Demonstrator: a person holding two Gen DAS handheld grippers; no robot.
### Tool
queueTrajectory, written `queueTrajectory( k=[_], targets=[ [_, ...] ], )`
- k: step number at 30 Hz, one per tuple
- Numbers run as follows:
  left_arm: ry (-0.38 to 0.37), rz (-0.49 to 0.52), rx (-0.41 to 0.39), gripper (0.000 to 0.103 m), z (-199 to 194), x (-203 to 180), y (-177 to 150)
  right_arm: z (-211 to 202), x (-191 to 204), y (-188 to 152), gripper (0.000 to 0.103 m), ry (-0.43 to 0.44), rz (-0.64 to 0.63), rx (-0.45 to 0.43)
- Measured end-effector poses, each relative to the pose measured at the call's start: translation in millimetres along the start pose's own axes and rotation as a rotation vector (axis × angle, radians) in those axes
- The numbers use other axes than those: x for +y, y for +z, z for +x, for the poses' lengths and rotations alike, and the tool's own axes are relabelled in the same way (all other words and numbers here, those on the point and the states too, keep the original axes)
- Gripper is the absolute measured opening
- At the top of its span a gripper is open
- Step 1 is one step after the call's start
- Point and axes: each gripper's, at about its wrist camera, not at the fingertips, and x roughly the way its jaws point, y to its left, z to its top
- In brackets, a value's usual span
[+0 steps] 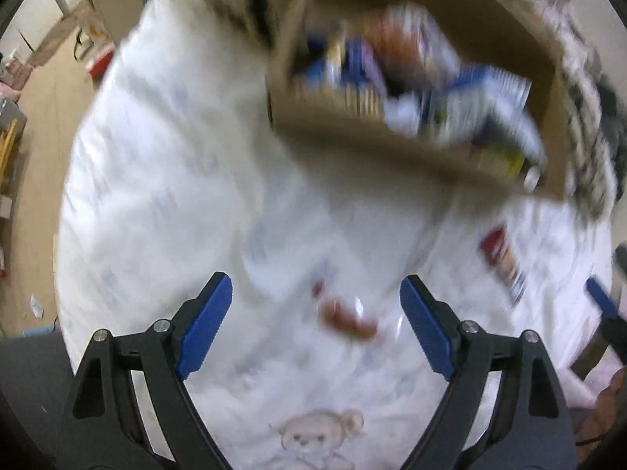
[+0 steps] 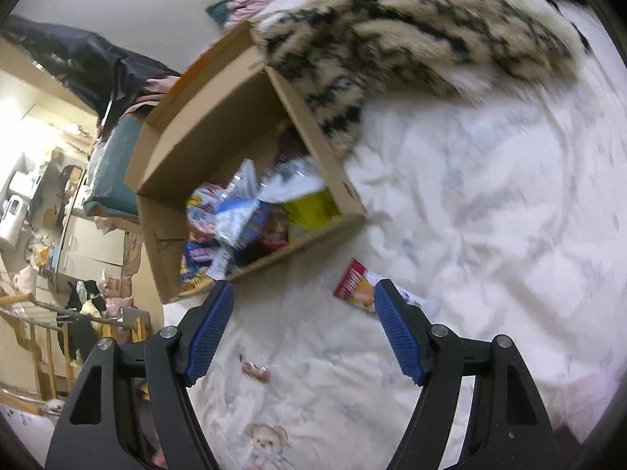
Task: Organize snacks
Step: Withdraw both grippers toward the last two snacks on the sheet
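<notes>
Left gripper (image 1: 315, 313): its two blue fingers are spread wide and hold nothing. It hangs over the white bed cover (image 1: 164, 196).
Small brown snack (image 1: 347, 319): it lies on the bed cover between the left gripper's fingers, but nothing touches it. The picture is blurry, so I cannot tell what kind of snack it is.
Right gripper (image 2: 303, 327): its fingers are wide apart too, and nothing is in them.
Little wrapper (image 2: 254, 370): a small brown and pink piece on the bed cover, low down between the right gripper's fingers and nearer the left one.
Teddy bear print (image 2: 266, 440): a bear drawn on the bed cover, close to the bottom edge.
Red and orange snack pack (image 2: 354, 288): it lies flat on the bed cover just past the tip of the right gripper's right finger. It sits outside the box, near the box's front corner.
Cardboard box (image 2: 219, 117): open on top, a bit farther away, up and to the left of the right gripper.
Snacks in the box (image 2: 250, 215): lots of blue, white, yellow and red bags piled together inside.
Fuzzy spotted blanket (image 2: 411, 31): tan with black marks, far back, lying against the box's back edge.
</notes>
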Motion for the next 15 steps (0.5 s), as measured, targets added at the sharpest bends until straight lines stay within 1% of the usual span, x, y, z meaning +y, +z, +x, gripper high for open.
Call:
queueTrajectory(
  k=[1, 3, 4, 5, 6, 7, 9, 10, 11, 12, 13, 14, 15],
  targets=[
    [-0.001, -0.02, 0.03, 0.086, 8, 0, -6, 0, -5, -2, 0.077, -0.004, 0.016, 0.006],
    [-0.017, -0.094, 0.076, 0.085, 21, 1, -15, 2, -11, -4, 0.077, -0.013, 0.031, 0.017],
    [-0.025, -0.145, 0.085, 0.085, 26, 2, -19, 3, -13, -5, 0.077, -0.02, 0.033, 0.022],
    [-0.03, -0.177, 0.084, 0.082, 29, 1, -21, 4, -15, -4, 0.077, -0.027, 0.033, 0.023],
    [-0.034, -0.187, 0.082, 0.077, 32, 0, -23, 4, -16, -4, 0.077, -0.033, 0.034, 0.022],
    [-0.036, -0.187, 0.078, 0.075, 34, -3, -23, 4, -16, -4, 0.076, -0.036, 0.037, 0.02],
    [-0.007, -0.179, 0.078, 0.063, 40, -6, -23, 5, -16, -4, 0.077, -0.035, 0.036, 0.017],
    [0.001, -0.18, 0.077, 0.061, 41, -6, -24, 6, -14, -4, 0.076, -0.038, 0.031, 0.017],
    [0.009, -0.18, 0.08, 0.051, 41, -6, -26, 6, -14, -3, 0.077, -0.041, 0.025, 0.016],
    [0.013, -0.177, 0.085, 0.038, 40, -6, -27, 7, -12, -3, 0.076, -0.048, 0.016, 0.017],
    [0.007, -0.171, 0.091, 0.032, 40, -7, -27, 8, -12, -4, 0.077, -0.056, 0.008, 0.018],
    [0.01, -0.151, 0.098, 0.018, 38, -9, -27, 9, -12, -4, 0.077, -0.06, 0.004, 0.02],
    [0.012, -0.136, 0.092, 0.016, 34, -10, -25, 10, -11, -5, 0.076, -0.061, 0.002, 0.023]
  ],
)
